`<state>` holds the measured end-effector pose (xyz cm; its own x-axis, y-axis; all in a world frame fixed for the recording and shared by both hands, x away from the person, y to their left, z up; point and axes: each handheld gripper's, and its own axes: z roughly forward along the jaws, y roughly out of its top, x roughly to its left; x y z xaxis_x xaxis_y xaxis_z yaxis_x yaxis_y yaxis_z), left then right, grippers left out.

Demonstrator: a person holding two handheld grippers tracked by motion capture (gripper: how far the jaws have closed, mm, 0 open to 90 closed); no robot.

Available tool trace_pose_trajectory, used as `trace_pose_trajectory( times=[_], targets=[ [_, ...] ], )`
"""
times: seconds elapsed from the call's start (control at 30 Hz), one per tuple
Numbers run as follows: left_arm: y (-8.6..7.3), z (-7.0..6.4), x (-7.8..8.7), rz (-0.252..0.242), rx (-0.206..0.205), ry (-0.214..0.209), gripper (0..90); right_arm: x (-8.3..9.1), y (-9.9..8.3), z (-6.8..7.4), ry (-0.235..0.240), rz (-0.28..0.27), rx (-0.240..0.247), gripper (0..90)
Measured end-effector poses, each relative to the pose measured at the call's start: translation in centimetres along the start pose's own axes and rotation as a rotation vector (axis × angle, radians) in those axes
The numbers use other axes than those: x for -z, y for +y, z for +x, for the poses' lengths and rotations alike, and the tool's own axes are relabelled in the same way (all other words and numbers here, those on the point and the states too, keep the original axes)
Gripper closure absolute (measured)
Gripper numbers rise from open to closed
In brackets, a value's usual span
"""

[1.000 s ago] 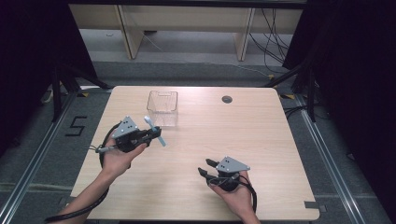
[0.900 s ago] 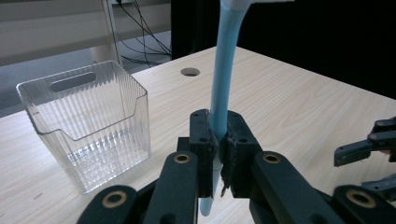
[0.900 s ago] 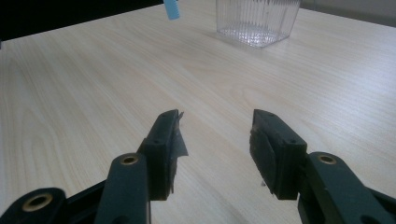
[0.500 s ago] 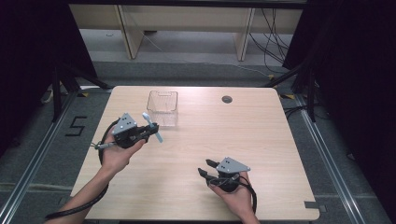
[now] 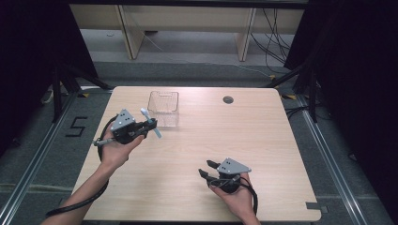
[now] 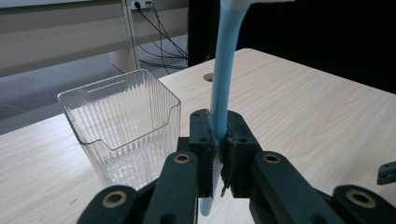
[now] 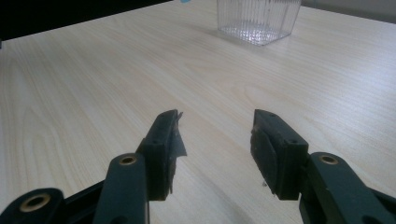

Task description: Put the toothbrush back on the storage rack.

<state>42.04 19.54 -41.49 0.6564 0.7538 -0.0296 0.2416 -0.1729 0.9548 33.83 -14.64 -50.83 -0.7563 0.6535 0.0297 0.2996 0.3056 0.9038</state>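
Observation:
My left gripper [image 5: 151, 125] is held over the left part of the table, shut on a light blue toothbrush-like stick [image 5: 156, 133] with a white end. In the left gripper view the jaws [image 6: 218, 135] clamp the blue stick [image 6: 222, 84], which stands upright and runs out of the top of the view. A clear ribbed plastic box [image 5: 163, 105] stands upright just beyond and right of that gripper, shown close up in the left gripper view [image 6: 123, 123]. My right gripper [image 5: 205, 168] rests low near the front edge, open, with nothing between its jaws [image 7: 215, 135].
The light wooden table [image 5: 263, 140] has a round cable hole [image 5: 228, 99] at the back. The clear box [image 7: 258, 18] shows far off in the right gripper view. Bare wood lies between the two grippers and across the right half.
My left gripper has carried the blue stick a little farther from the person and slightly left, closer to the clear box. The right gripper has stayed put.

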Motion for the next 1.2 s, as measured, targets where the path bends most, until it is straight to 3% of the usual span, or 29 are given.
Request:
trace_pose_trajectory(
  times=[0.17,1.2],
  targets=[
    [0.1,0.4,-0.3,-0.004,0.003,0.013,83.0,0.0,-0.1,-0.1,-0.009,0.0,0.017,52.1],
    [1.8,2.7,-1.4,-0.029,-0.002,0.058,83.0,-0.2,-0.1,0.1,-0.006,0.006,0.003,51.8]
  ],
)
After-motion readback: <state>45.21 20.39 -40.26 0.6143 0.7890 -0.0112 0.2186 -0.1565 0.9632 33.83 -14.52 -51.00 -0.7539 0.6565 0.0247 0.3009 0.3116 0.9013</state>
